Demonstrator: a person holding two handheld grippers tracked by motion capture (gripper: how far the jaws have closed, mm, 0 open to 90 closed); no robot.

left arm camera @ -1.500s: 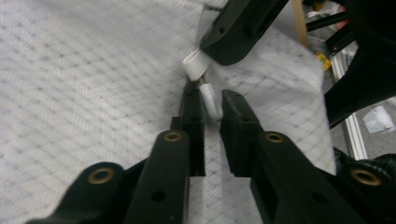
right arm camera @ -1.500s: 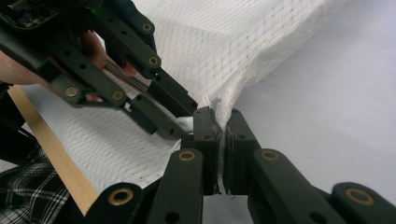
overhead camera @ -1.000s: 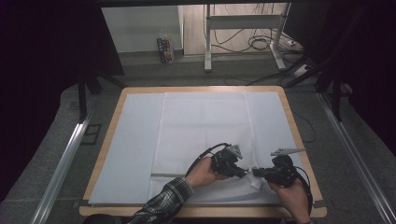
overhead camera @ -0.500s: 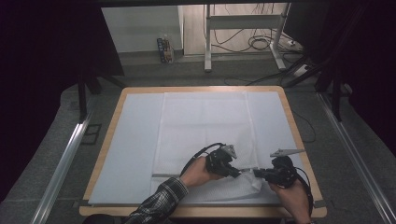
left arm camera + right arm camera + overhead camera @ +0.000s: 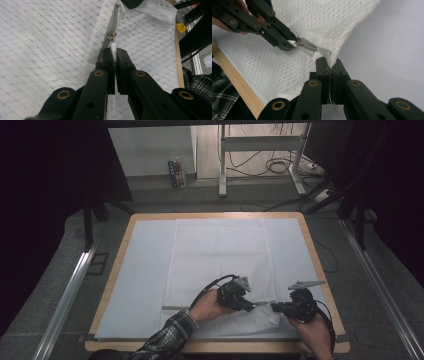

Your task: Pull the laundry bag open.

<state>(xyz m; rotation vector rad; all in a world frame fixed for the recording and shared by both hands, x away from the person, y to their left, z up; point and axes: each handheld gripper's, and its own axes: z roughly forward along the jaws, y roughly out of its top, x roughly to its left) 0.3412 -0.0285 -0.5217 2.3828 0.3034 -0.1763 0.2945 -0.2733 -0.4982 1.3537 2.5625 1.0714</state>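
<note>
While the left gripper [image 5: 115,53] pinches the white zipper pull [image 5: 113,47] and the right gripper [image 5: 329,62] clamps the mesh bag [image 5: 235,320] corner at the frame's lower right, the zipper [image 5: 308,45] looks nearly fully run.

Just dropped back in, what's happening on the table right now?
A person is working the zipper of a white mesh bag at the near edge of the table. The left gripper is shut on the white pull tab of the grey zipper. The right gripper is shut on the bag's fabric at the zipper's end, holding it taut. The two grippers sit close together, jaws pointing at each other, with the zipper stretched between them.
</note>
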